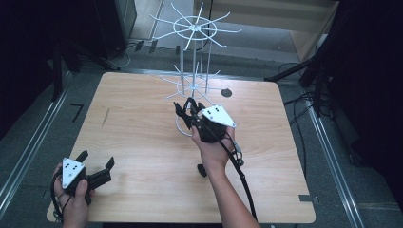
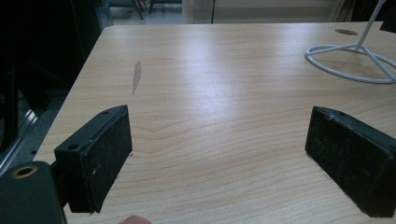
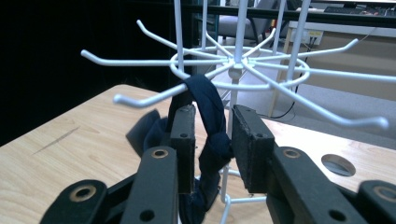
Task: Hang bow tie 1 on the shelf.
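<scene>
Since the dark cloth loop now hangs on the white rack arm mid-counter, my right hand-held gripper stands slack around it; my left hand-held gripper waits open at the near-left corner.

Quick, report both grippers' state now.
Left gripper: open, holding nothing, above the table.
Right gripper: open, dark cloth loop on the rack's hook between its jaws.
</scene>
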Available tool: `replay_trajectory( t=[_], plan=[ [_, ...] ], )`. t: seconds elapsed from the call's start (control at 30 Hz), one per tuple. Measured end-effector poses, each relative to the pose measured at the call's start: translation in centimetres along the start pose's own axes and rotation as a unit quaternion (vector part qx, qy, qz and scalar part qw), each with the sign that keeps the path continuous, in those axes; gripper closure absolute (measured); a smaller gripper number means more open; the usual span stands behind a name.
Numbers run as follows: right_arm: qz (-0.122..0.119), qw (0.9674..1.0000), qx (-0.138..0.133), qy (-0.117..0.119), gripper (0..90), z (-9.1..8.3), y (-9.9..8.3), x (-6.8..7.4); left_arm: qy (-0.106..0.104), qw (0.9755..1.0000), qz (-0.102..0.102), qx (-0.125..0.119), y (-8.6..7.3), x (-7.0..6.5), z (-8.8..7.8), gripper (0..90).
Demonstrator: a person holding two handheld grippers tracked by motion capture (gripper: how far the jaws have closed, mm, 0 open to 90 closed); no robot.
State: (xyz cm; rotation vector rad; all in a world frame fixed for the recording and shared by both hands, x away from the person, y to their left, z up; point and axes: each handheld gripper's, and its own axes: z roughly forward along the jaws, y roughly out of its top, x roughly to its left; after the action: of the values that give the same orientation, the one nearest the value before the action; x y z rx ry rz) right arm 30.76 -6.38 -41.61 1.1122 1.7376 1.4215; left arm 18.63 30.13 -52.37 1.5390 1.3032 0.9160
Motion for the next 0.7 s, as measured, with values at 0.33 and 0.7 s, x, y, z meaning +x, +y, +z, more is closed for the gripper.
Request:
replay_trajectory(
  t=[0.33,0.7],
  plan=[
    [-0.010,0.9999,0.003,0.001,65.2,-1.3,-1.1,0.0,0.000,1.0000,0.000,0.000,0.0,0.1,0.0,8.1],
    [-0.009,0.9999,-0.006,0.004,63.8,-2.9,-2.0,-0.4,0.000,1.0000,-0.002,-0.001,0.0,0.0,0.0,8.1]
  ],
)
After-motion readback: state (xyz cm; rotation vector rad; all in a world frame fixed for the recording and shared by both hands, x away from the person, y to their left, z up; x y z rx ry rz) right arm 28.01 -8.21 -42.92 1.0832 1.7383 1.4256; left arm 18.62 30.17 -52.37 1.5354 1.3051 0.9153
